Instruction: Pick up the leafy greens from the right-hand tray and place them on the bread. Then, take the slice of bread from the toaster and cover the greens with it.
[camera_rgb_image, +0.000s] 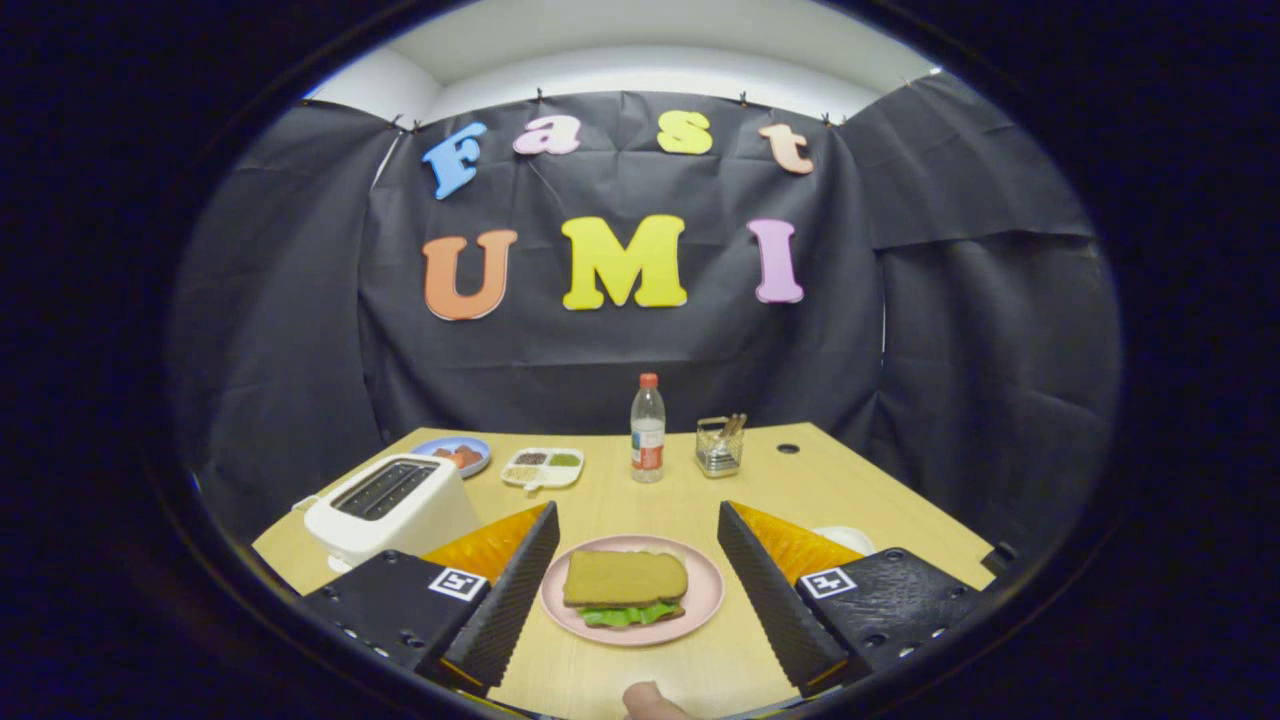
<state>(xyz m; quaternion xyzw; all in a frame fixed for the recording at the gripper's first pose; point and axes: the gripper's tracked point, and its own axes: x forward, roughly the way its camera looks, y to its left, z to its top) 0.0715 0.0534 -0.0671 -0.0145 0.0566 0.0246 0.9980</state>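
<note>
A pink plate (700, 608) lies on the wooden table between my two fingers. On it sits a sandwich: a brown bread slice (625, 577) on top, leafy greens (628, 615) sticking out along its near edge, and a sliver of a lower slice beneath. My gripper (636, 600) is open, its black ribbed fingers (515, 590) standing wide on either side of the plate, touching nothing. The white toaster (390, 505) stands beyond the left finger, its slots dark. A white tray edge (850, 538) peeks out behind the right finger.
At the table's back stand a blue plate with reddish food (455, 455), a white divided dish (543, 467), a water bottle with a red cap (648, 430) and a glass holder with sticks (720, 445). A fingertip (648, 700) shows at the near edge.
</note>
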